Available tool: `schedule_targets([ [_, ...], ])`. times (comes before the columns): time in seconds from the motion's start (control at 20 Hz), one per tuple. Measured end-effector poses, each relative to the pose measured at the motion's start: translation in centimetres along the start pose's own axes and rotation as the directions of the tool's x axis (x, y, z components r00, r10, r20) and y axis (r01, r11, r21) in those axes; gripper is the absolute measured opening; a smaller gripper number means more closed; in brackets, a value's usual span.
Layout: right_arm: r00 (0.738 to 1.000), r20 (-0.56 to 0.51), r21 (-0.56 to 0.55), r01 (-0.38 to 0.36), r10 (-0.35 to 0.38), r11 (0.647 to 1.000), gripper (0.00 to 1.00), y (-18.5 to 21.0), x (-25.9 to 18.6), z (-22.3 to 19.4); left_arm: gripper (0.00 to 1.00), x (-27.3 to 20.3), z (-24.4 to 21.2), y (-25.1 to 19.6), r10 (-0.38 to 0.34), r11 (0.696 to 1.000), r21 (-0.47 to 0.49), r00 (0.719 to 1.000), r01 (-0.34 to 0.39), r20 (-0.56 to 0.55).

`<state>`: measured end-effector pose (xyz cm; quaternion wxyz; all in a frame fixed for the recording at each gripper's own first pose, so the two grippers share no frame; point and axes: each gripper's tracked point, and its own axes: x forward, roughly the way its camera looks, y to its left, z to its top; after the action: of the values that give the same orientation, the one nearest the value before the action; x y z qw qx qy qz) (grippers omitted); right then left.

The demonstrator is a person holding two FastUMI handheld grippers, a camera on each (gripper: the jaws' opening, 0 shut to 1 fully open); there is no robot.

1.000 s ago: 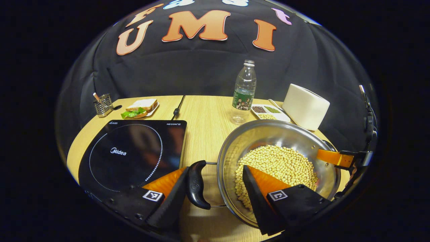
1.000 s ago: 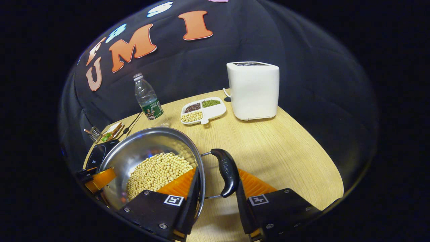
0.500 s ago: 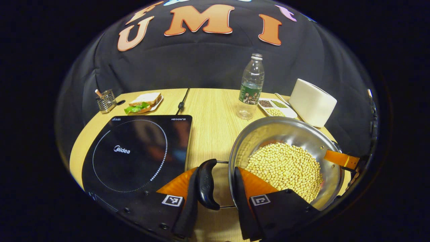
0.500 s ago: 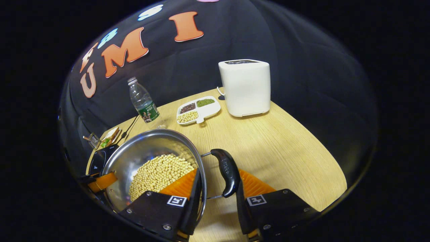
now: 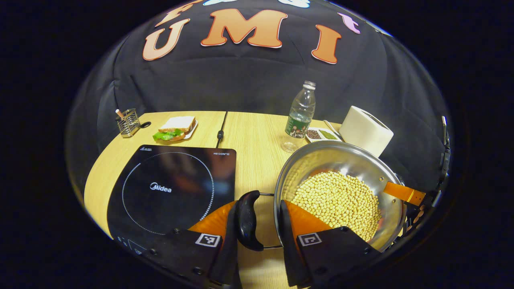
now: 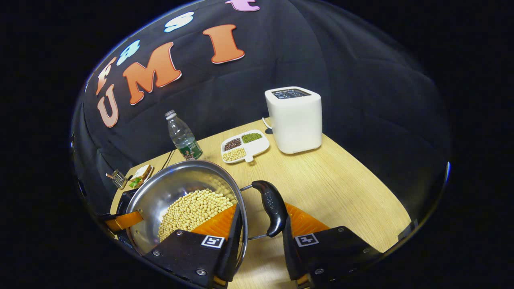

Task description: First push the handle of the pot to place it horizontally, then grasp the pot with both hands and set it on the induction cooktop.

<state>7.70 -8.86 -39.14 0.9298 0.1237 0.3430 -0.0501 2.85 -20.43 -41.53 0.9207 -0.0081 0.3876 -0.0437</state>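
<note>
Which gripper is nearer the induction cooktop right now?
Left. The left gripper holds the pot's handle right beside the induction cooktop; the right gripper holds the handle on the pot's far side.

The pot (image 5: 341, 160) looks like shiny polished metal with 2 glossy black plastic handles (image 5: 247, 220). The table (image 6: 341, 188) shows matt wood grain; the induction cooktop (image 5: 172, 184) is glossy glass-like black.

Warm overhead light is brightening the wooden table (image 6: 345, 188) while the surroundings are staying dim. Glare is shining off the pot (image 5: 321, 156) wall and faint reflections off the cooktop (image 5: 172, 188). Fisheye distortion is bending every edge; focus is holding sharp.
</note>
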Motion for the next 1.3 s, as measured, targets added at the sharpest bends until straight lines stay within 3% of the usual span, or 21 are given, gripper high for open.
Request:
schedule_targets([
  [0.05,1.0,0.006,-0.003,-0.006,0.006,1.0,0.49,0.6,-0.3,0.5,0.56,-0.5,0.6,0.4,0.001,1.0,0.001,1.0,-0.001,0.009],
  [0.25,0.999,0.019,0.012,-0.047,0.047,0.999,0.49,3.6,-1.4,1.9,0.56,-2.3,3.3,2.8,0.014,1.0,0.006,0.998,-0.015,0.057],
  [0.3,0.998,0.022,0.012,-0.057,0.057,0.998,0.49,4.4,-1.5,2.3,0.6,-2.7,3.8,3.4,0.017,1.0,0.003,0.998,-0.017,0.063],
  [0.4,0.997,0.029,0.005,-0.07,0.07,0.998,0.49,6.1,-1.8,2.9,0.52,-3.4,4.8,4.7,0.023,1.0,-0.003,0.997,-0.023,0.074],
  [0.55,0.995,0.032,0.003,-0.093,0.093,0.996,0.49,8.9,-2.3,3.5,0.52,-4.6,5.9,7.2,0.036,0.999,-0.019,0.996,-0.034,0.087],
  [0.65,0.994,0.033,0.006,-0.109,0.109,0.994,0.49,10.7,-2.6,3.7,0.6,-5.3,6.4,9.0,0.048,0.999,-0.023,0.994,-0.046,0.099],
  [0.7,0.993,0.031,0.007,-0.117,0.117,0.993,0.49,11.7,-2.6,3.7,0.56,-5.6,6.6,9.9,0.054,0.998,-0.028,0.993,-0.052,0.102],
  [1.0,0.988,0.031,-0.015,-0.148,0.148,0.989,0.49,17.0,-3.1,3.4,0.6,-7.3,7.1,15.0,0.08,0.995,-0.07,0.991,-0.073,0.107],
  [1.3,0.986,0.019,-0.079,-0.162,0.164,0.984,0.49,22.2,-2.9,2.3,0.52,-7.8,6.8,20.6,0.108,0.99,-0.101,0.989,-0.097,0.102],
])
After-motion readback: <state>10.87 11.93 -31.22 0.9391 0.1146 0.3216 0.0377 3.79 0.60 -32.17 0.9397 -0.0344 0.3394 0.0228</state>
